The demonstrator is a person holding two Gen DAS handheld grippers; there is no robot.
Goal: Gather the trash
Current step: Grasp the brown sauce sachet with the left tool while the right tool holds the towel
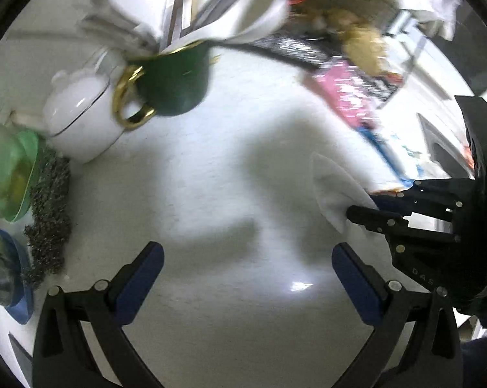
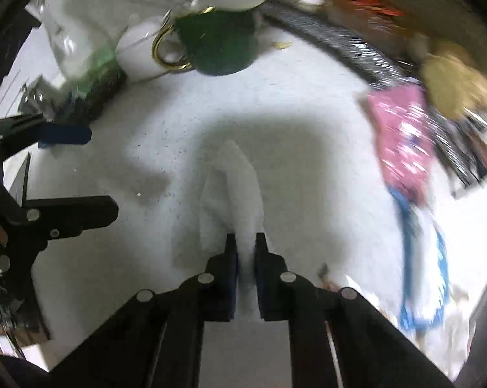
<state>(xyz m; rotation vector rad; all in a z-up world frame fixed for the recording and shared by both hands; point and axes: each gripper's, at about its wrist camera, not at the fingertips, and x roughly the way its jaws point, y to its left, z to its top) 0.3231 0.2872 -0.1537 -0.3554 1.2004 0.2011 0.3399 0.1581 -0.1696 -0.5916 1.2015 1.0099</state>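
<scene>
A crumpled white tissue [image 2: 235,190] lies on the white counter, and my right gripper [image 2: 246,242] is shut on its near end, pads pressing it from both sides. In the left wrist view the same tissue [image 1: 334,190] sticks out of the right gripper [image 1: 364,208] at the right side. My left gripper [image 1: 248,258] hangs open over bare counter, with nothing between its blue pads. A pink snack wrapper [image 2: 402,142] and a blue and white wrapper [image 2: 424,274] lie to the right of the tissue.
A green mug with a gold handle [image 1: 175,84], a white lidded pot [image 1: 81,119] and a steel scourer [image 1: 47,216] stand at the back left. A tan soft toy [image 2: 453,87] and more packets crowd the back right. The left gripper [image 2: 71,177] shows at the left.
</scene>
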